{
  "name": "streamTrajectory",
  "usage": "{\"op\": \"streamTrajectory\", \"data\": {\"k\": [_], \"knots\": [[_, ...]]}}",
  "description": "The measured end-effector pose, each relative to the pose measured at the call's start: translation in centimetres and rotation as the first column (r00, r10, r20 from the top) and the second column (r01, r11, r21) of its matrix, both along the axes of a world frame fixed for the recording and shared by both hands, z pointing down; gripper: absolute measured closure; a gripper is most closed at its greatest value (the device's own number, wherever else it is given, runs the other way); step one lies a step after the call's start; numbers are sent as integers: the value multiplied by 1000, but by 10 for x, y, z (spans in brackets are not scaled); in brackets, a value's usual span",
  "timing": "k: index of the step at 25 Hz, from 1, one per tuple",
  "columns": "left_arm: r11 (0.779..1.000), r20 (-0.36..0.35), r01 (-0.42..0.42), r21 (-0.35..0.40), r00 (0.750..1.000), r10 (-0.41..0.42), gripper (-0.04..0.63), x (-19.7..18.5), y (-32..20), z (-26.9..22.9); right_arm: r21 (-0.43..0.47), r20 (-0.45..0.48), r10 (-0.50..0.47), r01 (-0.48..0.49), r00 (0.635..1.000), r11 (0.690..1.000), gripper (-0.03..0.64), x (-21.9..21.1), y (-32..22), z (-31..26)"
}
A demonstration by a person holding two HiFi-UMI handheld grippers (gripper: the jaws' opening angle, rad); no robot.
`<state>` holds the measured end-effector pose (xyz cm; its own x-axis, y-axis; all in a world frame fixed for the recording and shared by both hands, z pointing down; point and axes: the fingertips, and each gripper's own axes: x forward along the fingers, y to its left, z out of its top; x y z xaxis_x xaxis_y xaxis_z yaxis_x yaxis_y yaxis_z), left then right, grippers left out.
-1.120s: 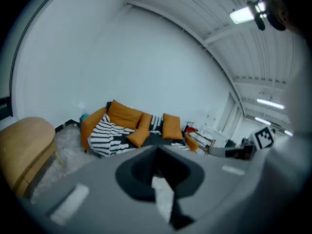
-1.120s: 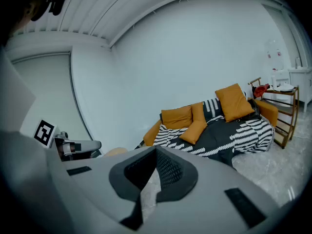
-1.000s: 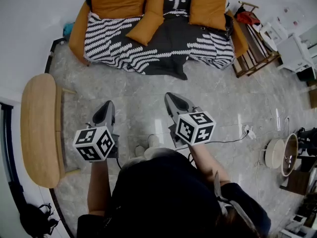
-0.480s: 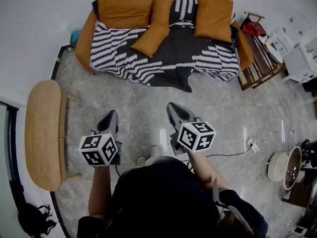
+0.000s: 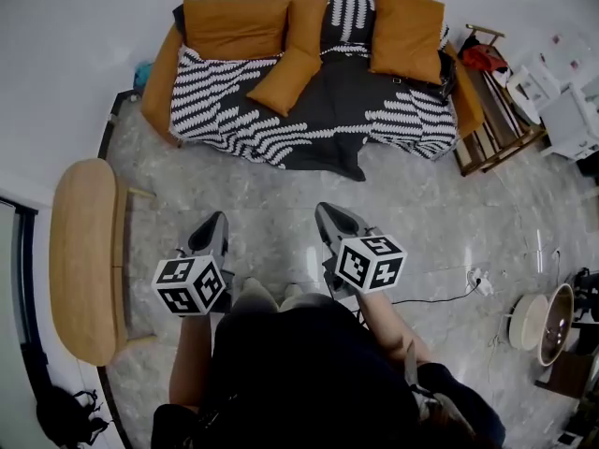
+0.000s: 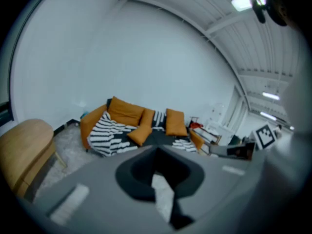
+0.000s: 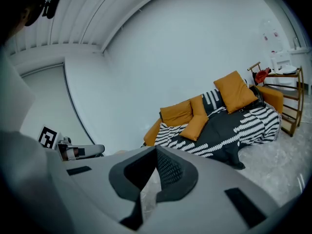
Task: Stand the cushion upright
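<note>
Sofa (image 5: 309, 82): far side of the room, back to the wall (image 5: 84, 54).
Throw (image 5: 281, 124): on the sofa seat, its near edge down on the floor (image 5: 421, 213).
Left cushion (image 5: 234, 15): against the backrest, far left.
Narrow cushion (image 5: 307, 17): against the backrest, just right of the left cushion.
Middle cushion (image 5: 288, 71): on the throw, tilted, before the narrow cushion and touching it.
Right cushion (image 5: 407, 34): against the backrest, right end.
Rack (image 5: 496, 124): just right of the sofa.
Bench (image 5: 82, 260): near left, well apart from the sofa.
Cable (image 5: 440, 297): on the floor, near right.
Left gripper (image 5: 215, 218) and right gripper (image 5: 323, 209): near, side by side above the floor, between bench and cable, well apart from the sofa.
</note>
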<state>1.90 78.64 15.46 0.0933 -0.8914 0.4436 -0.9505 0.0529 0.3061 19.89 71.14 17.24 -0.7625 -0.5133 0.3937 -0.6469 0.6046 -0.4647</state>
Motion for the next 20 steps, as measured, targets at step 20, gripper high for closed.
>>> {"op": "streamTrajectory", "data": {"k": [20], "knots": [[966, -31, -258, -8, 966, 258, 588, -78, -157, 20, -35, -43, 163, -164, 986, 986, 621, -81, -113, 20]]}}
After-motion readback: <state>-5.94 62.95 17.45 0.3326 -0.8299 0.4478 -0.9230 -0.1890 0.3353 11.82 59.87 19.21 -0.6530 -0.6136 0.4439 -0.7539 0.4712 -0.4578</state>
